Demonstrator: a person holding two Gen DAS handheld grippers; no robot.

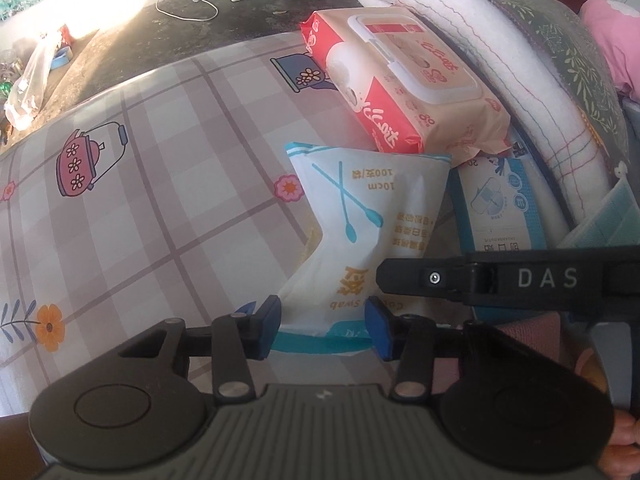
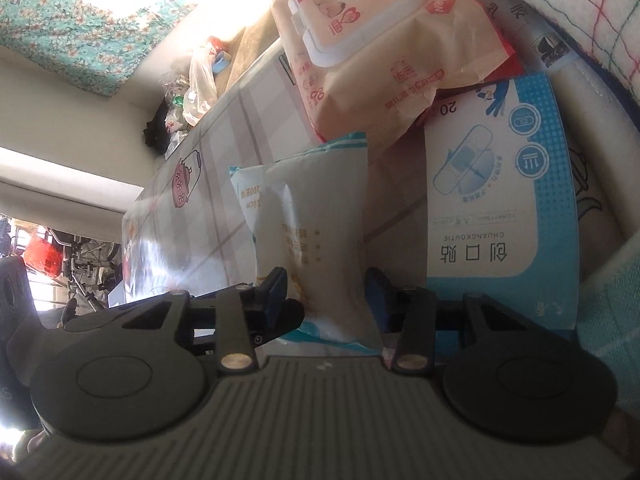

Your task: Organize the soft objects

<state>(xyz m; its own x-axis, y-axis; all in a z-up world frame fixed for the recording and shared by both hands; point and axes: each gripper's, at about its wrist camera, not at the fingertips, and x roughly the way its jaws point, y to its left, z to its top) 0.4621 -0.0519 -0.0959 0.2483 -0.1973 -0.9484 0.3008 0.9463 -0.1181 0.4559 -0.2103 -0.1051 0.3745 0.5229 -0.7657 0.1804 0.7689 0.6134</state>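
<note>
Pinching the white-and-teal plastic pouch of cotton swabs at its near end on the checked, teapot-printed counter, the left gripper and right gripper appear mid-grasp; the next move probably calls for a joint lift.

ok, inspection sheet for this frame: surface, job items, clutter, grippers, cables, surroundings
Surface: checked tablecloth printed with teapots and flowers.
Job's things: cotton swab bag, pinched in at its near end; wet wipes pack lying behind it, its edge over the adhesive bandage box.
Clutter: quilted white pad and patterned fabric along the right edge.
Grippers: left gripper and right gripper both closed on the swab bag, pads pressing its sides; the right one's finger crosses the left wrist view.
Cables: white cord on the floor by a white appliance.
Surroundings: plastic bags on the floor, floral curtain.
</note>
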